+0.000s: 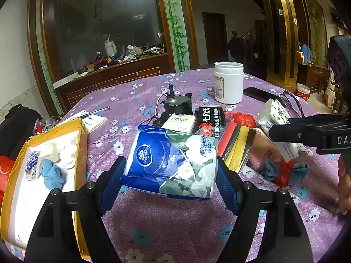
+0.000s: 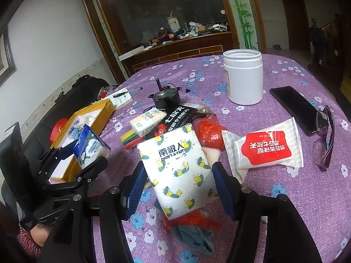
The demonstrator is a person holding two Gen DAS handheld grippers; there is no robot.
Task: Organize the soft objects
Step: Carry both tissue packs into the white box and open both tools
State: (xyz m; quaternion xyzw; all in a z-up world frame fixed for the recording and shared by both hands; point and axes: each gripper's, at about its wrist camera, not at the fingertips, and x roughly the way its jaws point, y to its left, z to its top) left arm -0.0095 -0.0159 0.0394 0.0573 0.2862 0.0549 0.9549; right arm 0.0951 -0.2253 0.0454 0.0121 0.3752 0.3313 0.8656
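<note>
My left gripper [image 1: 171, 180] is shut on a blue Vinda tissue pack [image 1: 171, 160], its blue pads pressing both sides. In the right wrist view this pack [image 2: 91, 146] hangs beside an open yellow-edged box [image 2: 103, 107]. The box [image 1: 13, 175] lies at the table's left and holds a blue cloth [image 1: 51, 172] and white cloths. My right gripper [image 2: 178, 190] is shut on a white tissue pack printed with lemons [image 2: 179, 171], held above a pile of a red bag and a blue cloth [image 2: 193, 234]. The left wrist view shows that white pack [image 1: 274, 118] at the right.
On the purple flowered tablecloth [image 2: 274, 197] lie a red-and-white wipes packet [image 2: 267, 149], a phone [image 2: 291, 107], glasses [image 2: 324, 138], a white jar [image 1: 228, 83], a small motor [image 1: 175, 104], a black packet [image 1: 210, 120], a small tissue pack [image 1: 181, 121] and coloured sponges [image 1: 234, 146].
</note>
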